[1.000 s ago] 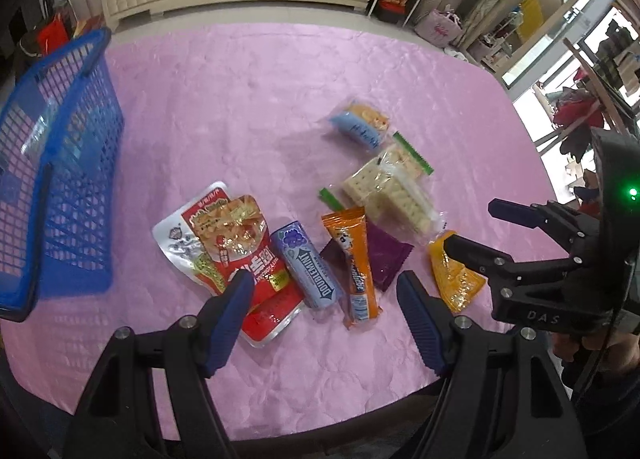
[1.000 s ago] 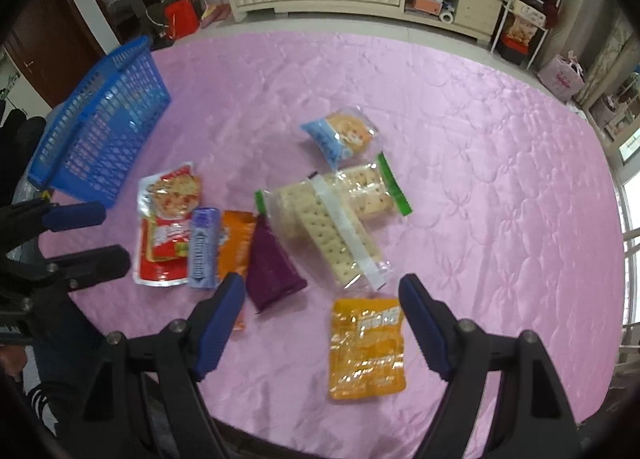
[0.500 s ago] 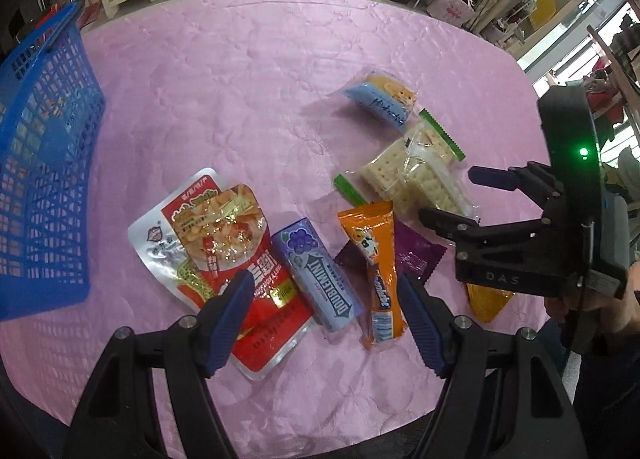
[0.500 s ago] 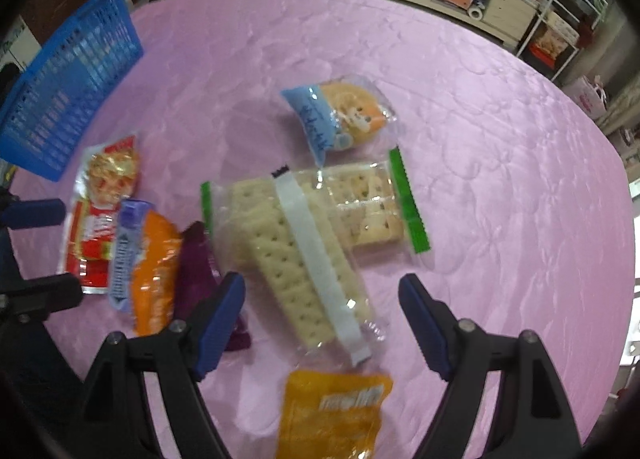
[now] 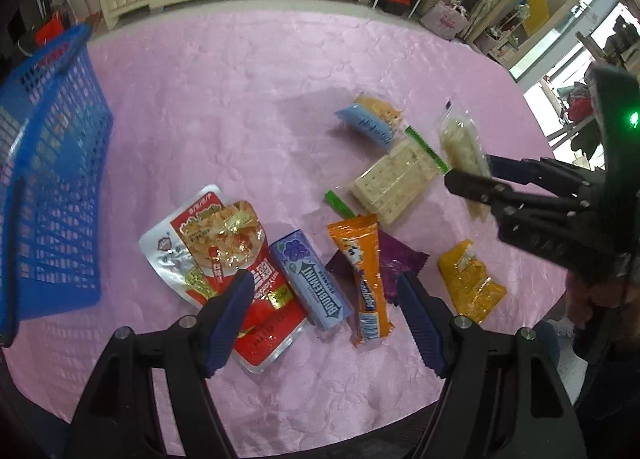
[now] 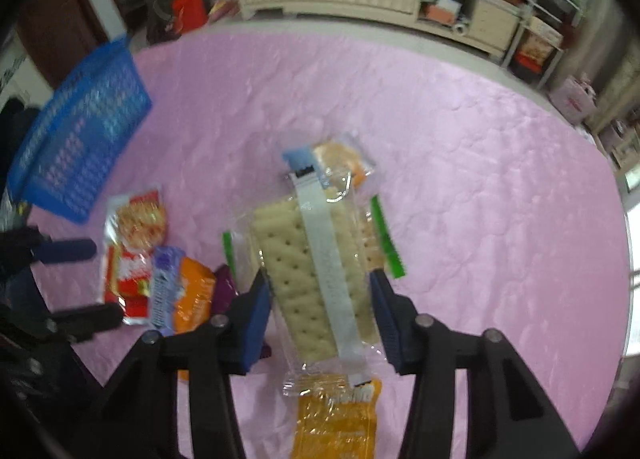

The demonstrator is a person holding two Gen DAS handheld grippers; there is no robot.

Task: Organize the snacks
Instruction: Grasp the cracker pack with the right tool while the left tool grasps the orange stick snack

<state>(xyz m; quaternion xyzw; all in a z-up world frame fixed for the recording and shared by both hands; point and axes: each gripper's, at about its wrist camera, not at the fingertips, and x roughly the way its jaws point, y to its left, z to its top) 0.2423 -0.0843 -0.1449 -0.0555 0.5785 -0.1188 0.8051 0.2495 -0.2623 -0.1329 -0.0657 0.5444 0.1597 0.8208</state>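
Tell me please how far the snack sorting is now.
Done: nothing visible; the blue basket seems to hold no snack. In hand: the right tool is closing on a clear cracker pack, already lifted off the pink tablecloth. Left: second cracker pack, gum, the other packets. The left tool hangs open.

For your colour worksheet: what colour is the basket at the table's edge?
Blue, clearest in the left wrist view: the basket.

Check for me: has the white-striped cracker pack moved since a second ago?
Yes. The white-striped cracker pack is lifted off the green-edged cracker pack it lay across, between the closing jaws of the right hand-held gripper.
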